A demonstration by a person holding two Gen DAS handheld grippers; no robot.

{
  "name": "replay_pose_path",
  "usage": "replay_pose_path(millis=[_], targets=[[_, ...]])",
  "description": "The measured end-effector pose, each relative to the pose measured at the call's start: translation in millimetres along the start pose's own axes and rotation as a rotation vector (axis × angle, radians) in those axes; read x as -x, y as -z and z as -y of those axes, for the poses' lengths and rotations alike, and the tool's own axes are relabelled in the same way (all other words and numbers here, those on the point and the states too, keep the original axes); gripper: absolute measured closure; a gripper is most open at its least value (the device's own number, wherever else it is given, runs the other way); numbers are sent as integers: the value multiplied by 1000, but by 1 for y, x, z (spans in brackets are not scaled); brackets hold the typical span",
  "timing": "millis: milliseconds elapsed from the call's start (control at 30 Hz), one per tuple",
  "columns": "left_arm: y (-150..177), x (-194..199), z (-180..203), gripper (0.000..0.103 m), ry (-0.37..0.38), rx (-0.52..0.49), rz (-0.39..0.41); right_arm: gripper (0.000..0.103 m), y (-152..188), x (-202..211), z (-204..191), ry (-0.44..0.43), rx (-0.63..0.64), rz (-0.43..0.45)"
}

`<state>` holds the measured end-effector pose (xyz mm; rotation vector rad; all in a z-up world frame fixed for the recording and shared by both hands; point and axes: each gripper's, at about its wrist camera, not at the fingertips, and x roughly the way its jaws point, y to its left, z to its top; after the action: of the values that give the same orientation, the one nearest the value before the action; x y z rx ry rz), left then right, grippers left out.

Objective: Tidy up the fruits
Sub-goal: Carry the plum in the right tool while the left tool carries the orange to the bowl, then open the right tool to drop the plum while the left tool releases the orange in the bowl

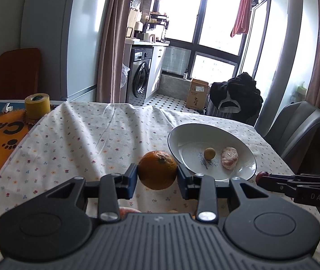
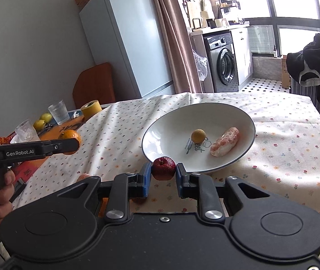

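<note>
inside white plate: small yellow fruit, peeled citrus.

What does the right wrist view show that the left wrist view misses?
Only the right wrist view shows two yellow-green fruits beside a second glass and the right gripper clamping the red fruit. Only the left wrist view shows the hanging pink towel. Both show the plate holding a small round fruit and a peeled citrus, and the left gripper clamping the orange.
</note>
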<state>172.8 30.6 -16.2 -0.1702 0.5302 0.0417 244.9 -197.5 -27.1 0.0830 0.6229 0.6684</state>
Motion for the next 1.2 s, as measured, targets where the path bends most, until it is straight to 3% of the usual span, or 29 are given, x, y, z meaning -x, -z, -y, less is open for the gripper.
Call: replay_pose_path(millis=[800,900,967,1200], targets=[[-28,-88,52,67,95,-79,-79,81,-23,-39,45,38,-56,6],[-27,-94,58,66,107,-84,-92,73,-22,-40,47,41,-67,3],[-28,-95,58,61,99,-74,-93,57,-20,-37,50,58,-81,12],[-34,-80,49,42,64,-35,-47,57,-17,-26,55,66,-103,21]])
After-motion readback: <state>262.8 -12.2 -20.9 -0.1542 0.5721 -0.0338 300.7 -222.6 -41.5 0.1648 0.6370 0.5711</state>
